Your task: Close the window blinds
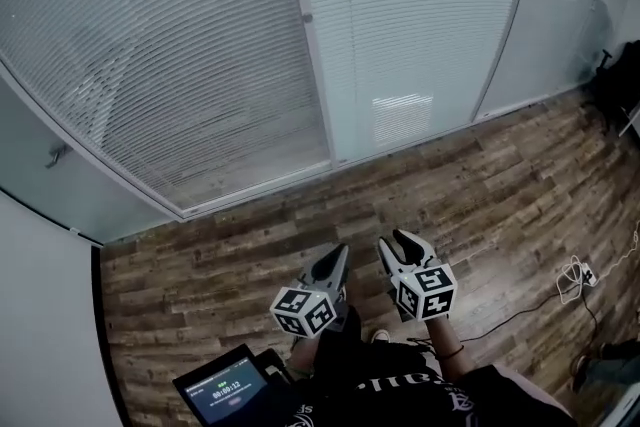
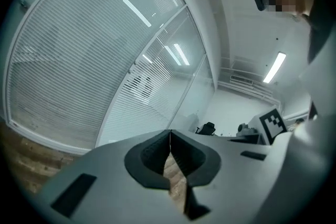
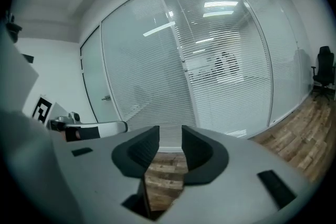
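— Both holding anything?
— No. The left gripper (image 1: 337, 257) is squeezed together, empty. The right gripper (image 1: 397, 241) has its jaws apart, empty too.
— And the blinds (image 1: 190, 65)?
— White slats in the glass wall, well ahead, untouched.

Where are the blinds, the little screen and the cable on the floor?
blinds (image 1: 180, 65), head view, middle of the left panel's slats.
screen (image 1: 228, 389), head view, its lit display.
cable (image 1: 572, 273), head view, the pale coiled part.
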### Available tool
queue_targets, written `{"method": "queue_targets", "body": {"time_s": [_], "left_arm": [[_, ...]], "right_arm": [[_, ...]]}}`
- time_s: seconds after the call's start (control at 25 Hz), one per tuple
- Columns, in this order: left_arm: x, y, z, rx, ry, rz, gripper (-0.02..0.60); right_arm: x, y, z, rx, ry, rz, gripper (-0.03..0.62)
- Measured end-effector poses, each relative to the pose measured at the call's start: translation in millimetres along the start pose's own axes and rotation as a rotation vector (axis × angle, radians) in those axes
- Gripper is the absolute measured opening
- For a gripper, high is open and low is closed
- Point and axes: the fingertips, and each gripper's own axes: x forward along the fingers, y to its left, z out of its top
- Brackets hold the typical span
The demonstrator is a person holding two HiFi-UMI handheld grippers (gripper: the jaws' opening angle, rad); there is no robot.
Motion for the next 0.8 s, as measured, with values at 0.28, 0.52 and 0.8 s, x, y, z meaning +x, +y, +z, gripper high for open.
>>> {"method": "queue_targets", "body": {"time_s": [0.28, 0.52, 0.8], "left_arm": [[-37.2, -57.3, -42.6, 0.022, 0.03, 0.011, 0.006], [-50.1, -81.5, -49.1, 0.039, 0.016, 0.021, 0.006], [-52.7, -100.2, -52.4, 0.052, 0.002, 0.003, 0.006]], "right_arm": [[-53.8, 12.3, -31.2, 0.012, 0.007, 0.05, 0.133], [-81.9, 18.1, -35.1, -0.004, -0.004, 0.07, 0.133], [-103.6, 15.8, -34.7, -0.016, -0.023, 0.062, 0.133]]}}
